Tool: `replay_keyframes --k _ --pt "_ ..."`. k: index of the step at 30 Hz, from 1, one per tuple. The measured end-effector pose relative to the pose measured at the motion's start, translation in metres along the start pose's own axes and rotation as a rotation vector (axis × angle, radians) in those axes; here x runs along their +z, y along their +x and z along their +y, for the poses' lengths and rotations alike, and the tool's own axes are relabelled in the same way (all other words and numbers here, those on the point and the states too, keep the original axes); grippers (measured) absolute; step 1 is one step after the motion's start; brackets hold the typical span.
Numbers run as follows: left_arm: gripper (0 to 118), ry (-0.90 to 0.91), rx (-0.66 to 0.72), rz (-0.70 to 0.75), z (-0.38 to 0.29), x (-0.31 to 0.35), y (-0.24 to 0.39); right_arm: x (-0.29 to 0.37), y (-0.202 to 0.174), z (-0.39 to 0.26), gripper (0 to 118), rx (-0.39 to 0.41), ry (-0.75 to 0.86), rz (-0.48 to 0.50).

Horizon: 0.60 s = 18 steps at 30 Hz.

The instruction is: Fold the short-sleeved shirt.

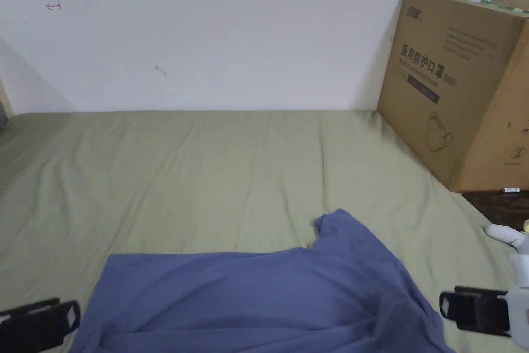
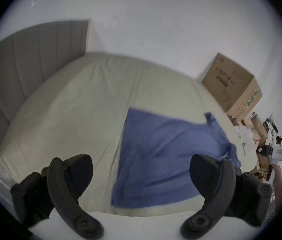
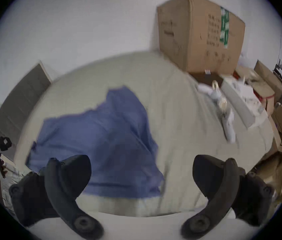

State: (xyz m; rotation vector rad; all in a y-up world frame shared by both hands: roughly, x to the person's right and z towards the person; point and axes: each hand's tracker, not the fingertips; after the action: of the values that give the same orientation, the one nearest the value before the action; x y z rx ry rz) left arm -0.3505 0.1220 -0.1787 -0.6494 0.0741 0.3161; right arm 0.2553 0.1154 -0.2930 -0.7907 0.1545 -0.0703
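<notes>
A blue short-sleeved shirt (image 1: 268,297) lies spread and wrinkled on the green bed sheet (image 1: 217,163), near the front edge, with one corner bunched up towards the back right. My left gripper (image 1: 51,320) hovers just off the shirt's left edge. My right gripper (image 1: 465,310) hovers just off its right edge. In the left gripper view the jaws of the left gripper (image 2: 140,162) stand wide apart above the shirt (image 2: 162,157), holding nothing. In the right gripper view the right gripper (image 3: 142,160) is likewise wide open over the shirt (image 3: 105,139).
A large cardboard box (image 1: 460,85) stands at the back right against the white wall. White objects (image 1: 509,235) lie at the bed's right edge. A padded headboard (image 2: 33,70) is at the left. Cartons and clutter (image 3: 266,105) crowd the floor on the right.
</notes>
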Motion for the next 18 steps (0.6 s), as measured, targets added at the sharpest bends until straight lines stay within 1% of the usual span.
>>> replay_keyframes --k 1,2,3,4,5,6,7,9,10,11,14,15,16,18 --pt "114 0.050 -0.015 -0.014 0.009 0.007 0.011 0.008 -0.009 0.009 115 0.004 0.048 0.038" --pt "110 0.096 -0.026 -0.037 0.016 0.013 0.020 0.015 -0.018 0.016 112 0.004 0.108 0.115" --pt "99 0.144 -0.039 -0.064 0.021 0.018 0.029 0.021 -0.027 0.022 105 0.000 0.169 0.167" --pt "68 0.182 -0.055 -0.095 0.027 0.023 0.039 0.028 -0.036 0.027 81 0.000 0.233 0.183" --pt "32 0.223 -0.075 -0.117 0.033 0.027 0.049 0.036 -0.051 0.032 47 0.022 0.275 0.213" --pt "1 0.263 -0.091 -0.141 0.037 0.028 0.059 0.040 -0.058 0.038 11 0.036 0.309 0.233" --pt "1 0.255 -0.133 -0.094 0.041 0.026 0.068 0.042 -0.067 0.044 4 0.048 0.343 0.240" --pt "1 0.285 -0.191 -0.068 0.046 0.019 0.082 0.041 -0.084 0.052 4 0.069 0.380 0.238" --pt "1 0.286 -0.198 -0.086 0.050 0.015 0.084 0.039 -0.089 0.055 4 0.068 0.406 0.255" --pt "1 0.283 -0.190 -0.089 0.054 0.009 0.087 0.036 -0.094 0.058 4 0.064 0.424 0.280" --pt "1 0.250 -0.181 -0.070 0.082 -0.018 0.082 0.021 -0.101 0.070 4 0.066 0.432 0.274" --pt "1 0.205 -0.168 -0.053 0.092 -0.031 0.078 0.014 -0.103 0.076 4 0.072 0.423 0.277" --pt "1 0.091 -0.155 -0.030 0.108 -0.056 0.069 0.003 -0.102 0.080 4 0.084 0.404 0.272" --pt "1 -0.127 -0.134 -0.042 0.131 -0.108 0.048 -0.016 -0.105 0.086 4 0.112 0.368 0.221"
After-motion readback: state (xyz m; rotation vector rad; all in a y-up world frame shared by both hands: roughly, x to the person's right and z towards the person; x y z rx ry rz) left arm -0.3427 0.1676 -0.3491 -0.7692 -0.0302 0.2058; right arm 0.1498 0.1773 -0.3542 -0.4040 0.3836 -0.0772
